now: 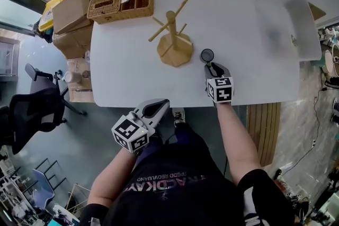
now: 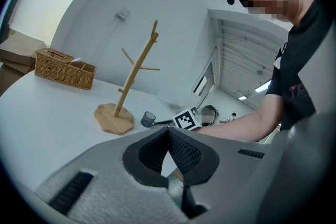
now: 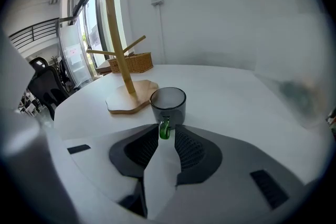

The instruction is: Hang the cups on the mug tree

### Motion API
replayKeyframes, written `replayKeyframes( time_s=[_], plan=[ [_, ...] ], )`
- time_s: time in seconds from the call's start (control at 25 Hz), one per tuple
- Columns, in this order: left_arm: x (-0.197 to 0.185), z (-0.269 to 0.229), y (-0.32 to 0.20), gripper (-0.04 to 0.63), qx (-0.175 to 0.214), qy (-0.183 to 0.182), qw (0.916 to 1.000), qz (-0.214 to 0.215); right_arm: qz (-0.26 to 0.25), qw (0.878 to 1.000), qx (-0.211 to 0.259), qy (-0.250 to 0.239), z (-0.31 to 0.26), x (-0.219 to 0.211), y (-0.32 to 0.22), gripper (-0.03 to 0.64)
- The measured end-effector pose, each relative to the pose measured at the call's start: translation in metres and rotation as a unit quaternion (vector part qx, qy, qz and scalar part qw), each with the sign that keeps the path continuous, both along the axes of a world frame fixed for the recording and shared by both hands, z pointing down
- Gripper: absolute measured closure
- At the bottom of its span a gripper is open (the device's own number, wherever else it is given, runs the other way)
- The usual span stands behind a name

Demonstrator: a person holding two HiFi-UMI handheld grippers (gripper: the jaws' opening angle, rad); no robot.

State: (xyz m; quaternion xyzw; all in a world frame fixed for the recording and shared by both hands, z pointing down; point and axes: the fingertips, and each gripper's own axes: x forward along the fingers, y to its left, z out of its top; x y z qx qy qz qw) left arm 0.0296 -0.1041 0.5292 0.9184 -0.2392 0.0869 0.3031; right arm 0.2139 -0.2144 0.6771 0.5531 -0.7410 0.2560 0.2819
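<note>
A wooden mug tree [image 1: 172,34] with bare pegs stands on the white table [image 1: 127,71], toward the far side. Just right of its base sits a dark grey glass cup [image 1: 207,55] with a green handle. My right gripper [image 1: 211,67] reaches in from the near edge, and in the right gripper view its jaws are shut on the cup's handle [image 3: 165,128]; the cup [image 3: 168,105] stands upright on the table. My left gripper [image 1: 161,106] hovers off the table's near edge, shut [image 2: 168,136] with nothing in it. From there the mug tree [image 2: 131,81] and cup [image 2: 148,119] show ahead.
A wicker basket [image 1: 121,4] sits at the table's far left corner. A pale grey flat thing [image 1: 296,24] lies at the right end. Cardboard boxes [image 1: 71,10] and an office chair [image 1: 39,106] stand on the floor to the left.
</note>
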Motion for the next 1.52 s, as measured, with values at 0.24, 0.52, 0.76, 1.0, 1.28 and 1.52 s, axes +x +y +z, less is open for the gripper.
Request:
replayKeyframes(
  time_s=[0.24, 0.52, 0.76, 1.0, 1.28, 1.52],
  plan=[
    [0.000, -0.001, -0.003, 0.600, 0.000, 0.002, 1.0000, -0.002, 0.005, 1.000, -0.012, 0.007, 0.006, 0.002, -0.001, 0.538],
    [0.001, -0.002, -0.005, 0.600, 0.001, 0.002, 1.0000, -0.002, 0.010, 1.000, -0.002, 0.009, 0.003, 0.006, -0.001, 0.574],
    [0.001, -0.003, -0.004, 0.600, 0.003, 0.002, 1.0000, 0.000, 0.009, 1.000, 0.015, 0.018, -0.007, 0.009, 0.002, 0.575],
    [0.002, -0.006, -0.005, 0.600, 0.008, 0.001, 1.0000, -0.002, -0.018, 0.997, 0.047, 0.050, -0.031, 0.006, 0.001, 0.577],
    [0.004, -0.016, -0.009, 0.600, 0.023, 0.005, 0.9997, -0.008, -0.066, 0.989, 0.085, 0.098, -0.067, 0.001, -0.022, 0.577],
    [0.002, -0.024, -0.010, 0.600, 0.032, 0.004, 0.9993, -0.017, -0.115, 0.974, 0.120, 0.155, -0.096, 0.001, -0.055, 0.577]
  ],
)
